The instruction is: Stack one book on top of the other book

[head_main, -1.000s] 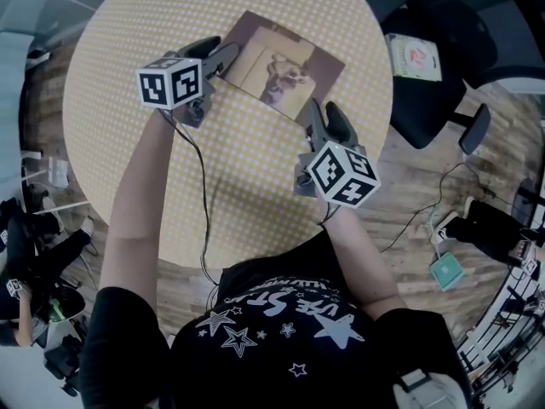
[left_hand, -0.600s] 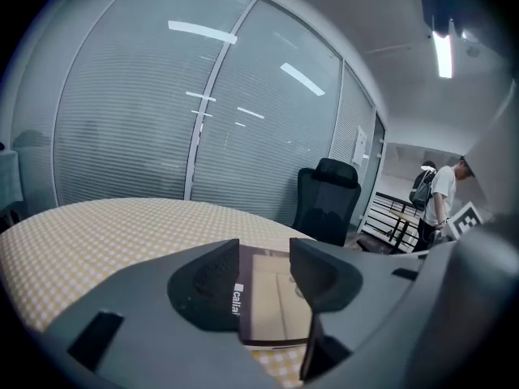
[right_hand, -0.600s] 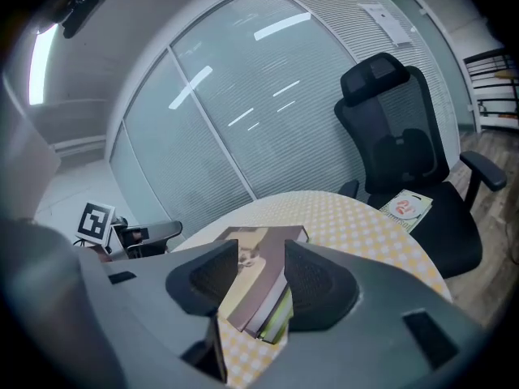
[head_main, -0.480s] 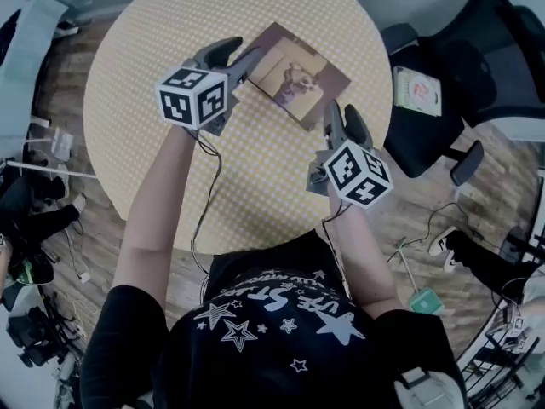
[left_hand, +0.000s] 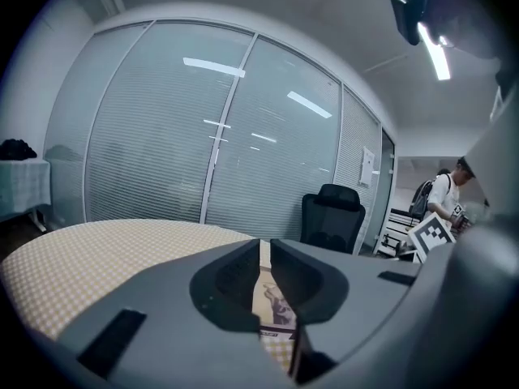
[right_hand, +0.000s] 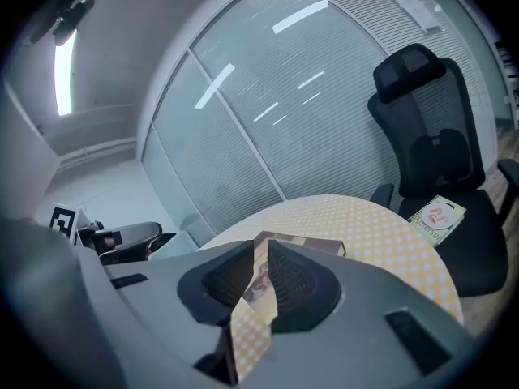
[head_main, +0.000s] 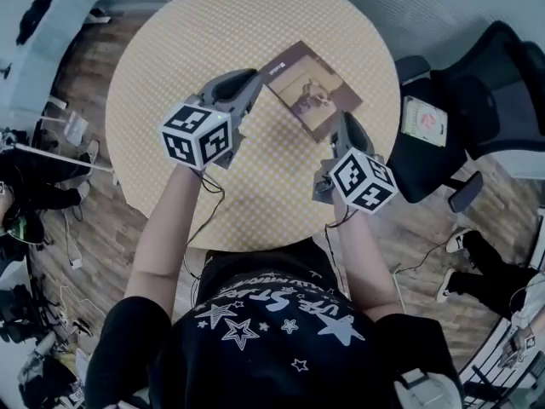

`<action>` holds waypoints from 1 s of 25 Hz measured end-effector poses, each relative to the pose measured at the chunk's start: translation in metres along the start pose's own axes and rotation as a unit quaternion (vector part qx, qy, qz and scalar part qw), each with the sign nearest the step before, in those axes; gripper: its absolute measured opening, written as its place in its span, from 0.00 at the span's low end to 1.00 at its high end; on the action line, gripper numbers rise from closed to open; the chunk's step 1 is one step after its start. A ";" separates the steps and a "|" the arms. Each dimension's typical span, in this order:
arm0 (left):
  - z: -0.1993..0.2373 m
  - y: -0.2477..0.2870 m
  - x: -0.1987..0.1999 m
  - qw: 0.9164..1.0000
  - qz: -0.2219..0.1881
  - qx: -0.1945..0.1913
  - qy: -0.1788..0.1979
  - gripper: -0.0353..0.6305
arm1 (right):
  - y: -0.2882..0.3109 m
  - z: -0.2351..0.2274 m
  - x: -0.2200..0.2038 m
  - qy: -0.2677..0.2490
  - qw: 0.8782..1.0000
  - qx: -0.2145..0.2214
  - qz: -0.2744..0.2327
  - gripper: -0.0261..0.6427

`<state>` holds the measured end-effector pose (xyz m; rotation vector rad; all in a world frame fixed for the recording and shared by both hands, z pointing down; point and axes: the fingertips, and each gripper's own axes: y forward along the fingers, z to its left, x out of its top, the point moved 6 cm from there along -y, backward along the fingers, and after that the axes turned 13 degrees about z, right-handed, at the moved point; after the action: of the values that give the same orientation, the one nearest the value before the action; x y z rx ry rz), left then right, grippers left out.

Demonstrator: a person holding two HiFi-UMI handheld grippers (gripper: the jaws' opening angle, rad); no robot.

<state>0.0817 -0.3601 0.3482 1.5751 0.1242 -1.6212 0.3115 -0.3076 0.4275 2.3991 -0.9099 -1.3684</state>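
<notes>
Two books in one stack (head_main: 311,88) on round table (head_main: 170,58), head view; left gripper (head_main: 247,92) beside stack's left edge, right gripper (head_main: 345,128) near its front corner; office chair (head_main: 477,118) with booklet (head_main: 423,120) beyond table

Left gripper view: jaws just closing, down to thin slit, nothing between, stack ahead

Right gripper view: same, empty

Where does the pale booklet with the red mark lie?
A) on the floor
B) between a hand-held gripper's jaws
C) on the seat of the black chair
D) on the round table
C: the booklet lies flat on the chair seat, off to the side of the table.
</notes>
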 end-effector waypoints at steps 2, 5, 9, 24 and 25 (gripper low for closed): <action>0.001 -0.010 -0.001 1.000 -0.009 0.002 -0.006 0.11 | -0.004 0.007 -0.004 0.007 1.000 0.011 -0.007 0.13; -0.002 -0.023 -0.007 0.999 -0.026 -0.006 -0.026 0.10 | -0.017 0.018 -0.008 0.009 0.999 0.019 -0.043 0.11; -0.003 -0.044 -0.026 0.998 -0.023 -0.033 -0.039 0.09 | -0.031 0.036 -0.018 -0.030 0.998 -0.017 -0.046 0.11; 0.008 -0.157 -0.083 0.994 -0.022 -0.108 -0.029 0.09 | -0.060 0.151 -0.115 -0.059 0.997 -0.032 -0.033 0.11; 0.009 -0.165 -0.087 0.993 -0.023 -0.110 -0.028 0.09 | -0.062 0.159 -0.121 -0.063 0.997 -0.032 -0.034 0.11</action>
<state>-0.0401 -0.2184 0.3469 1.3665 0.3013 -1.6260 0.1581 -0.1683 0.3963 2.3395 -0.8077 -1.5645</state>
